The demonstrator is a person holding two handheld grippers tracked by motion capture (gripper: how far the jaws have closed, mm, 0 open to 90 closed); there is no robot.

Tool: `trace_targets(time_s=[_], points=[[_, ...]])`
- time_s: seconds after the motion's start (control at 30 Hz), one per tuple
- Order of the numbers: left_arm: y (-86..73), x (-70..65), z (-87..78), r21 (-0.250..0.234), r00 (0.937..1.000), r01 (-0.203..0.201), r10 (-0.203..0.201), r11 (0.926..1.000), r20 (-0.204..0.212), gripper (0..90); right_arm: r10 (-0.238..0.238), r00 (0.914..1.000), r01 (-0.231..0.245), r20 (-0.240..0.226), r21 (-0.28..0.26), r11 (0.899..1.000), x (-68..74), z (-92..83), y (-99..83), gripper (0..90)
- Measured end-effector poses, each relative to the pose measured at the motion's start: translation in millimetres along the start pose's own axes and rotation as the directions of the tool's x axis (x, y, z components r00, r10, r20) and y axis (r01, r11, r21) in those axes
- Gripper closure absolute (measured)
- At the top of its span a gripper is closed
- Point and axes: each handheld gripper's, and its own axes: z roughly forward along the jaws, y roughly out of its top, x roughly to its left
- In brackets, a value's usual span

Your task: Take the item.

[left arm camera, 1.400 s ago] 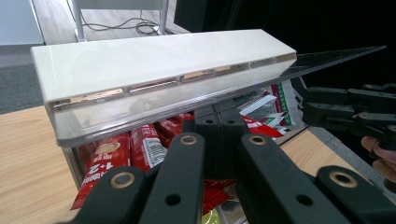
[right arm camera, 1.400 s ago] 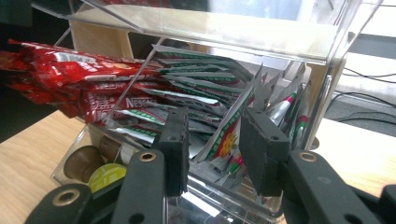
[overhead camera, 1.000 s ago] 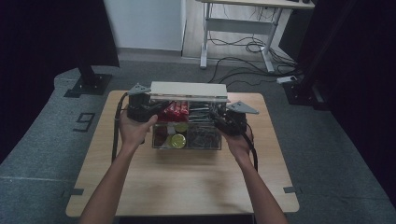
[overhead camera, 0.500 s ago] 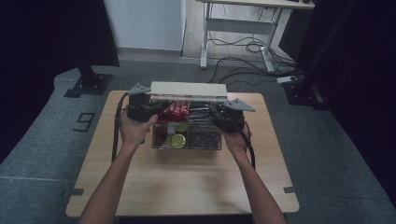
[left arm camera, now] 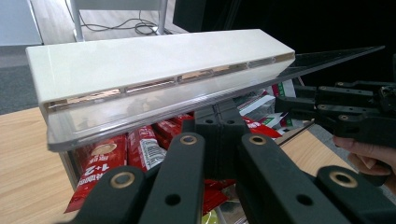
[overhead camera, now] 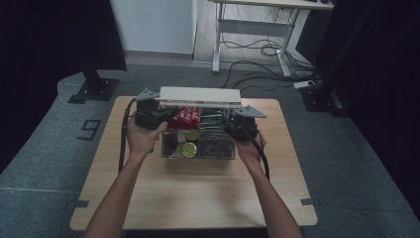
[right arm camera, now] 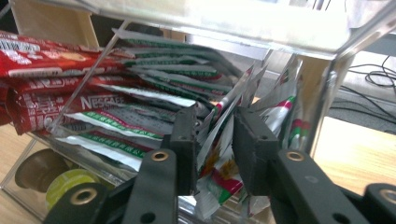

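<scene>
A clear compartment box point(overhead camera: 198, 156) stands mid-table with its cream-topped lid point(overhead camera: 200, 94) raised at the back. My left gripper point(overhead camera: 164, 116) is at the lid's left end. In the left gripper view its jaws point(left arm camera: 219, 122) are shut together, their tips just under the lid's clear edge point(left arm camera: 154, 114), gripping nothing. My right gripper point(overhead camera: 224, 127) reaches into the box's right rear compartment. Its jaws point(right arm camera: 215, 122) have just been closing around a few upright green, white and red sachets point(right arm camera: 212, 179). The sachets still stand loosely with gaps between them.
Red stick packets point(overhead camera: 185, 117) point(left arm camera: 107, 163) fill the left rear compartment, and a yellow-green capsule point(overhead camera: 188, 148) point(right arm camera: 70, 184) lies in a front one. The wooden table point(overhead camera: 198, 198) extends toward me. A desk frame and cables point(overhead camera: 257, 49) stand on the floor beyond.
The right gripper has shifted slightly inward over the box's right rear compartment. The left hand and the lid have stayed in place.
</scene>
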Motion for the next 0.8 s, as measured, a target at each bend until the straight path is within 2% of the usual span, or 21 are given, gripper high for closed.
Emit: trace_targets(time_s=[0.17,0.27,0.8], points=[[0.0,0.0,0.1,-0.002,1.0000,0.002,-0.002,1.0000,0.000,90.0,-0.003,1.0000,0.003,0.009,0.015,1.000,0.5,0.9,-0.8,83.0],[0.0,0.0,0.4,-0.001,1.0000,0.001,-0.001,1.0000,0.000,90.0,0.005,1.0000,-0.005,0.003,0.015,1.000,-1.1,0.1,-1.1,86.8],[0.0,0.4,2.5,-0.001,1.0000,0.007,-0.007,1.0000,-0.001,90.0,0.007,0.9992,-0.010,-0.039,-0.089,0.996,-4.0,-30.1,-4.6,88.5]])
